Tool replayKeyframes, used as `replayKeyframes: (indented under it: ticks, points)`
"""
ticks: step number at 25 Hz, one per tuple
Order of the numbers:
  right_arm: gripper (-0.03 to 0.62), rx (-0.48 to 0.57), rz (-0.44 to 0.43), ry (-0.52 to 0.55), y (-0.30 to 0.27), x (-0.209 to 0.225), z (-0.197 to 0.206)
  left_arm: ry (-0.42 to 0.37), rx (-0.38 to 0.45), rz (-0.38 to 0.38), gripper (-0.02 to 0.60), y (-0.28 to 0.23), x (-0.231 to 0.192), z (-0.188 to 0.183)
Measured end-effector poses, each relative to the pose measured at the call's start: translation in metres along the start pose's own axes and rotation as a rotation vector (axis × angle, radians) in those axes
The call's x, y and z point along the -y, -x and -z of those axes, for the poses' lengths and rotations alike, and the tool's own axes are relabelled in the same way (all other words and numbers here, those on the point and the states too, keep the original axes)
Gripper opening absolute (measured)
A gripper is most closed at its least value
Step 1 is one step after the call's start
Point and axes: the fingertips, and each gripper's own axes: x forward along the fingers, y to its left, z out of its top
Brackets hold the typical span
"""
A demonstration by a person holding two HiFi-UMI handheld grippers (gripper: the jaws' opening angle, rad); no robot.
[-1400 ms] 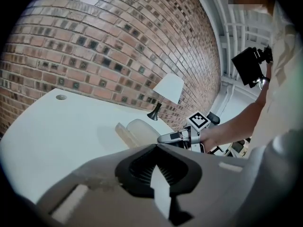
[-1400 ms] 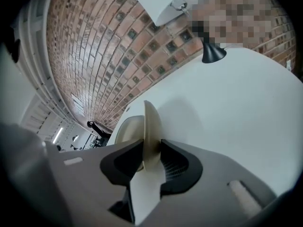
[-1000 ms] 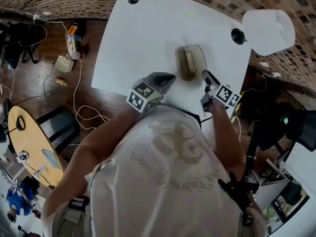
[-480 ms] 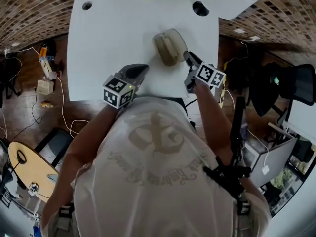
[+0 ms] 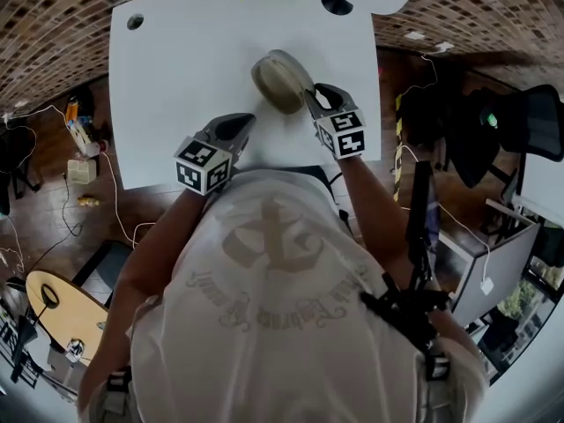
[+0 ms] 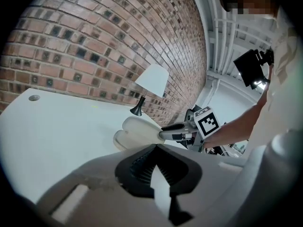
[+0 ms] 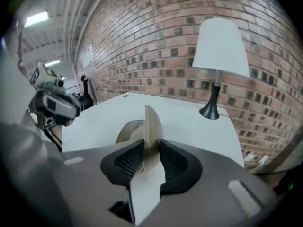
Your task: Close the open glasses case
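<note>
My right tongs (image 7: 151, 150) clamp the upright lid (image 7: 152, 122) of the beige oval hard-shell glasses case (image 5: 275, 82) on the white counter (image 5: 185, 51), presumably to fold it shut, while my left tongs (image 6: 155, 151), closed and empty, wait nearby.

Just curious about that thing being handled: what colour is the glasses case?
The glasses case is pale beige, clearest in the right gripper view.
</note>
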Motion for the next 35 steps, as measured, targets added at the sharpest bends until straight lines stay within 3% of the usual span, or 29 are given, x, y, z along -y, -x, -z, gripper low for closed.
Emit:
replayKeyframes:
  ticks: [4,15,21,27,32,35]
  points:
    - [0.114,-0.022,0.003,0.171,0.002,-0.016,-0.002,-0.002,0.001,0.0,0.008,-0.001,0.003,0.002]
    - [0.133,-0.061,-0.076,0.466,-0.002,-0.071,0.01,-0.002,0.006,-0.003,0.008,0.002,0.001,0.003]
    - [0.137,-0.062,-0.126,0.463,-0.002,-0.085,0.017,-0.005,0.005,-0.008,0.008,0.004,0.003,0.004]
    - [0.129,-0.091,-0.241,0.415,-0.007,-0.103,0.032,-0.007,0.006,-0.008,0.008,0.001,0.006,0.004]
    - [0.046,-0.082,-0.224,0.314,-0.008,-0.096,0.027,-0.003,0.005,-0.012,0.008,0.0,0.005,0.002]
    - [0.034,-0.089,-0.24,0.299,-0.009,-0.095,0.028,-0.005,0.01,-0.014,0.008,-0.002,0.007,-0.001]
